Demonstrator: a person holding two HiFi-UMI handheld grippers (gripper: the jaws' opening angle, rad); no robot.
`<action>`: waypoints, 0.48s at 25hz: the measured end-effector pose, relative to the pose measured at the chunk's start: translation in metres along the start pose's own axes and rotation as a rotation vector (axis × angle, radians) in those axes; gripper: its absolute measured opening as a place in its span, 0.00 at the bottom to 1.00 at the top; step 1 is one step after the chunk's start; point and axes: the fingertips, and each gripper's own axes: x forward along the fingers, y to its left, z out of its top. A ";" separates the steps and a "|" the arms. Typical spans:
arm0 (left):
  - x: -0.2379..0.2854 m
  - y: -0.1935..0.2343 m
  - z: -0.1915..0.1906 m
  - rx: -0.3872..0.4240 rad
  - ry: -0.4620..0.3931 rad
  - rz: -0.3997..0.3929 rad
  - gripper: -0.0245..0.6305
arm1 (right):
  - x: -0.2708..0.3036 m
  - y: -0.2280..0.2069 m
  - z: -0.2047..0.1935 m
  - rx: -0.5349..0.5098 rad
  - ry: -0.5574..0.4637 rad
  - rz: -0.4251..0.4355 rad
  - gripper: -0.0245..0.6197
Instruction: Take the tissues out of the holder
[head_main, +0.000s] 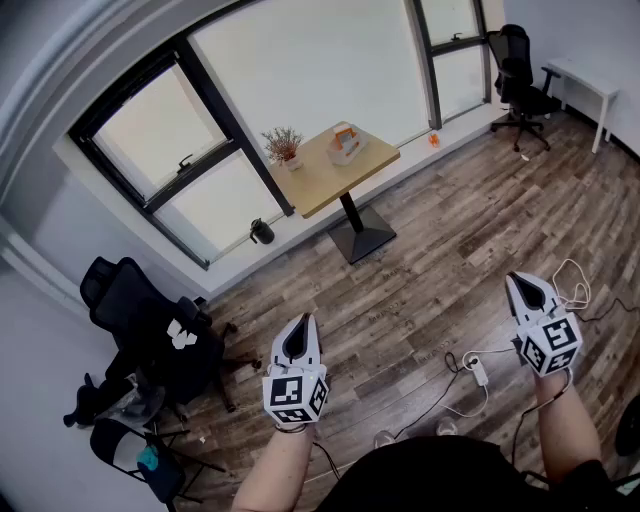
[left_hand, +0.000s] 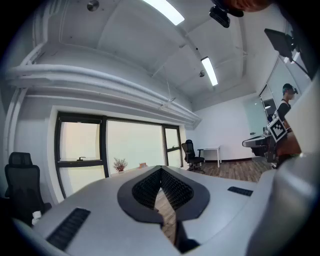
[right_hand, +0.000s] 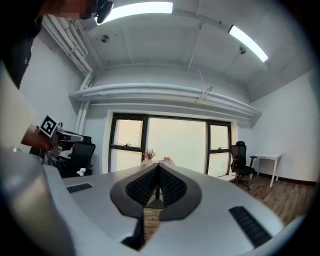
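Far across the room, a tissue holder (head_main: 345, 143) with white tissues in it stands on a wooden pedestal table (head_main: 320, 180) by the window, next to a small potted plant (head_main: 283, 147). Both grippers are held low over the floor, well short of the table. My left gripper (head_main: 304, 320) is shut with nothing in it, and its jaws meet at the tips (left_hand: 161, 170). My right gripper (head_main: 514, 277) is also shut and empty, its tips (right_hand: 159, 166) pointing toward the table. The tissue holder (right_hand: 166, 159) shows tiny beyond the jaws in the right gripper view.
Black office chairs (head_main: 140, 320) crowd the left wall. Another chair (head_main: 520, 80) and a white desk (head_main: 590, 85) stand at the far right. White cables and a power adapter (head_main: 478, 370) lie on the wood floor by my right arm. A dark object (head_main: 262, 232) sits under the window.
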 end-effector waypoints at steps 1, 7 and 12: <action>0.001 -0.004 0.003 0.001 -0.004 0.004 0.04 | 0.000 -0.004 0.000 -0.003 0.000 0.006 0.05; 0.015 -0.044 0.013 0.032 -0.019 -0.002 0.04 | 0.001 -0.031 -0.002 -0.012 -0.009 0.036 0.05; 0.029 -0.072 0.012 0.030 -0.004 0.019 0.04 | 0.008 -0.059 -0.013 -0.002 -0.005 0.071 0.05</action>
